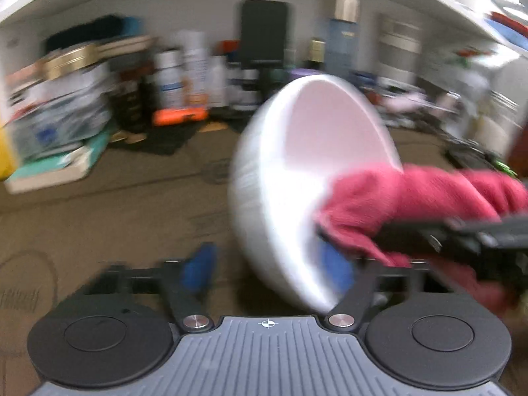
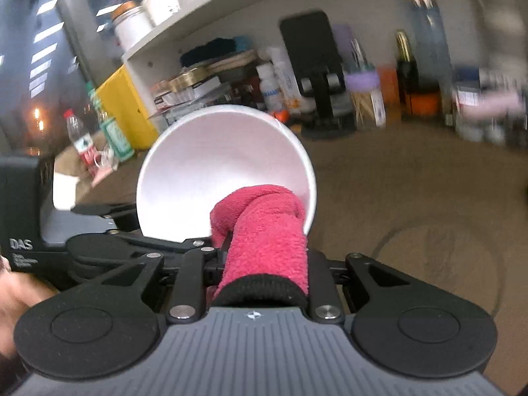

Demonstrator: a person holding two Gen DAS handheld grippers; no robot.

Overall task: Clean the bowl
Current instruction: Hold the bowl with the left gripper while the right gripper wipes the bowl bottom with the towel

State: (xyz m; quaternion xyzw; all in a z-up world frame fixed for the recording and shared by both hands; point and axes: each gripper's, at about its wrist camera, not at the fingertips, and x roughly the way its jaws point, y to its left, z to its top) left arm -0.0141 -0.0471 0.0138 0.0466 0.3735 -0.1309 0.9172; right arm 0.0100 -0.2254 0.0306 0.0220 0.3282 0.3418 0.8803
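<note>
Brown tabletop (image 2: 396, 181) open near; bottles (image 2: 280, 82) crowd back wall.

The left claw (image 1: 274, 264) points steeply downward, its 2 blue-padded fingers (image 1: 198, 269) set apart. The right claw (image 2: 260, 231) also angles down, jaws nearly together. A hand (image 2: 15, 300) shows at the right view's left edge.

Cluttered storage or lab room: white shelf (image 2: 211, 3) across the top, jars (image 2: 132, 28) upper left, bottles (image 1: 194, 69) and boxes (image 1: 62, 99) along the wall.
</note>
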